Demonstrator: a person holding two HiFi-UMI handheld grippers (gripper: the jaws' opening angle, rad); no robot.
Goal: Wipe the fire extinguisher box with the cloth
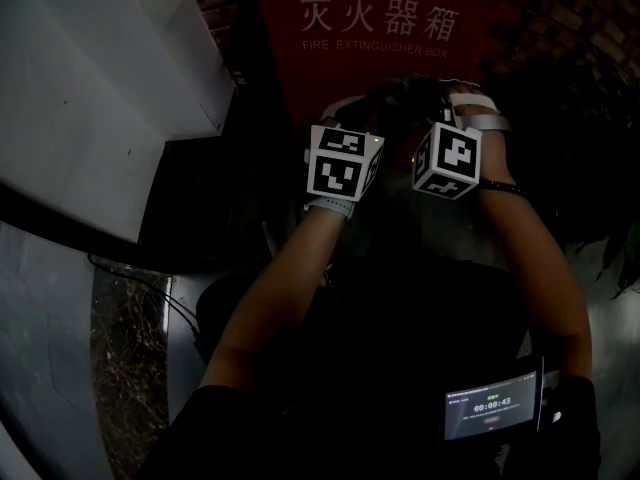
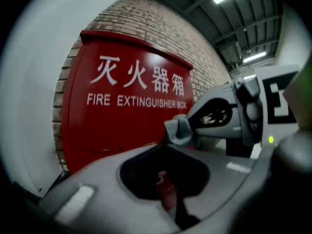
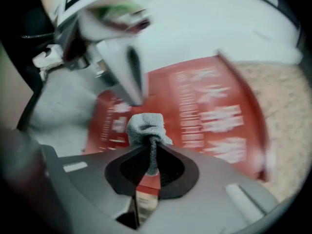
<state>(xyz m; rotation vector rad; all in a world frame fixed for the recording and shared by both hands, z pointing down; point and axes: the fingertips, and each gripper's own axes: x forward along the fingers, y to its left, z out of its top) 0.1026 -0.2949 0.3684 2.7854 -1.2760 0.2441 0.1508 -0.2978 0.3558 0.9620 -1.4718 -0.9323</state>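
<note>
Red metal fire extinguisher box (image 1: 380, 53) with white lettering stands upright against a brick wall (image 2: 146, 18). A small grey bunched cloth (image 3: 145, 126) is held in front of its door, with the right claw (image 3: 148, 147) pinched tight on it. The left claw (image 2: 163, 147) sits just beside, jaws together on nothing (only red door shows past them). I judge the cloth secured but seemingly short of the door, so the wiping remains, and no cleaned patch shows.

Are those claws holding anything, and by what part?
The right gripper pinches the grey cloth by a bunched fold; the left gripper, jaws together, holds nothing.
</note>
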